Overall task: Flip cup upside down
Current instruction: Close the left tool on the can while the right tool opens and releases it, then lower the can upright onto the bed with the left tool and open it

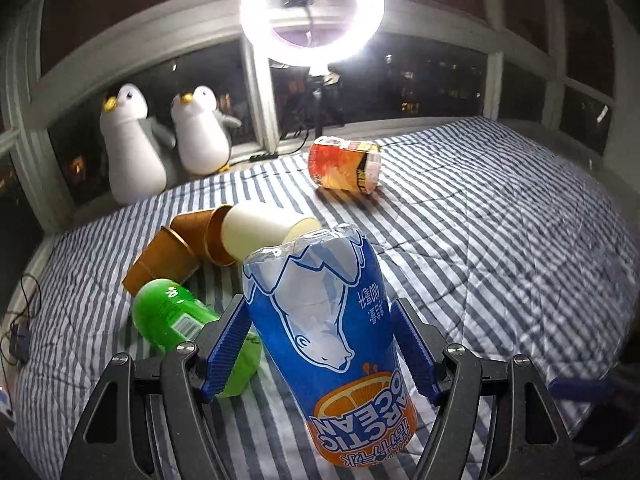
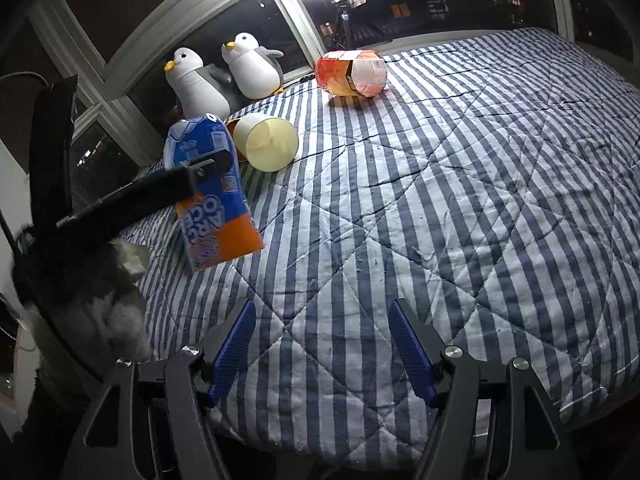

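Note:
My left gripper (image 1: pixel 320 344) is shut on a blue and orange Arctic Ocean cup (image 1: pixel 324 332), held above the striped bed with its label upside down. The same cup (image 2: pixel 212 196) shows at the left of the right wrist view, clamped by the left gripper's black fingers (image 2: pixel 200 168). My right gripper (image 2: pixel 322 348) is open and empty over the bed's near middle.
A cream paper cup (image 1: pixel 264 232) and brown paper cups (image 1: pixel 168 256) lie on their sides; a green bottle (image 1: pixel 180 316) lies beside them. An orange snack cup (image 1: pixel 344 168) lies further back. Two plush penguins (image 1: pixel 160 140) and a ring light (image 1: pixel 312 12) stand by the window.

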A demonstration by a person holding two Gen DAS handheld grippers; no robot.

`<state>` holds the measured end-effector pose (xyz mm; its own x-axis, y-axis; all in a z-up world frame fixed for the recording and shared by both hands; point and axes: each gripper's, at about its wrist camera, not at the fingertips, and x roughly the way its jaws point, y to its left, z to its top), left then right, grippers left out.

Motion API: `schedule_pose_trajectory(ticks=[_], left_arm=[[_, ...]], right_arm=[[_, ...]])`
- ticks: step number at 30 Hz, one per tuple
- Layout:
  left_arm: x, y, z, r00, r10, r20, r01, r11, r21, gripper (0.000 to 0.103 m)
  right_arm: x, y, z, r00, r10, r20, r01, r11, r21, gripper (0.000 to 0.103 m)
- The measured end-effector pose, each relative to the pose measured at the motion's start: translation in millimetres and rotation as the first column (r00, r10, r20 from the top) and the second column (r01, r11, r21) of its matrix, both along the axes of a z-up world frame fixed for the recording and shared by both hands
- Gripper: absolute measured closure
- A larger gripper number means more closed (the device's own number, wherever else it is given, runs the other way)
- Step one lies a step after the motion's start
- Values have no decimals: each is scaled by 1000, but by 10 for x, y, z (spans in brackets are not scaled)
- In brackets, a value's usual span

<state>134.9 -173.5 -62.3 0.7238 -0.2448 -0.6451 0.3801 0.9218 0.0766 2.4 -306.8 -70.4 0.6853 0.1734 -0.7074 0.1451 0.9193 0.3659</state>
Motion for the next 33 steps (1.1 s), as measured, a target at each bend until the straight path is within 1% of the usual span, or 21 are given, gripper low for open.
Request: schedule_pose_trajectory(ticks=[4, 10, 11, 13, 16, 24, 28, 29, 30, 33], left_arm=[[-110, -7, -126, 1000, -9, 4, 9, 1000, 4, 28], [-357, 66, -111, 999, -30, 35, 30, 1000, -8, 28], [-388, 85, -109, 999, -34, 36, 34, 999, -13, 28], [-428, 122, -120, 999, -48, 13, 49, 998, -35, 28], [-479, 165, -164, 998, -54, -8, 54, 997, -47, 28], [-492, 243, -202, 998, -65, -16, 64, 996, -59, 28], [-515, 267, -215, 997, -68, -26, 66, 995, -81, 28], [-533, 267, -224, 997, -71, -26, 69, 994, -82, 32], [-547, 266, -233, 997, -72, -24, 70, 994, -81, 34], [-604, 249, -250, 997, -77, -5, 76, 994, -73, 34]], right_arm=[[-18, 6, 12, 1000, -5, 4, 5, 1000, -2, 38], [-79, -41, 49, 999, -28, 22, 29, 999, -14, 38], [-87, -46, 56, 999, -31, 24, 32, 999, -15, 38], [-97, -51, 65, 999, -35, 29, 35, 999, -14, 38], [-102, -23, 71, 999, -34, 31, 35, 999, -17, 38], [-99, 47, 73, 999, -21, 32, 22, 999, -30, 38], [-79, 55, 72, 999, -21, 32, 21, 999, -27, 38], [-80, 55, 72, 999, -21, 32, 22, 999, -27, 38], [-82, 55, 72, 999, -20, 32, 21, 999, -25, 38], [-82, 41, 68, 999, -23, 32, 23, 999, -25, 38]])
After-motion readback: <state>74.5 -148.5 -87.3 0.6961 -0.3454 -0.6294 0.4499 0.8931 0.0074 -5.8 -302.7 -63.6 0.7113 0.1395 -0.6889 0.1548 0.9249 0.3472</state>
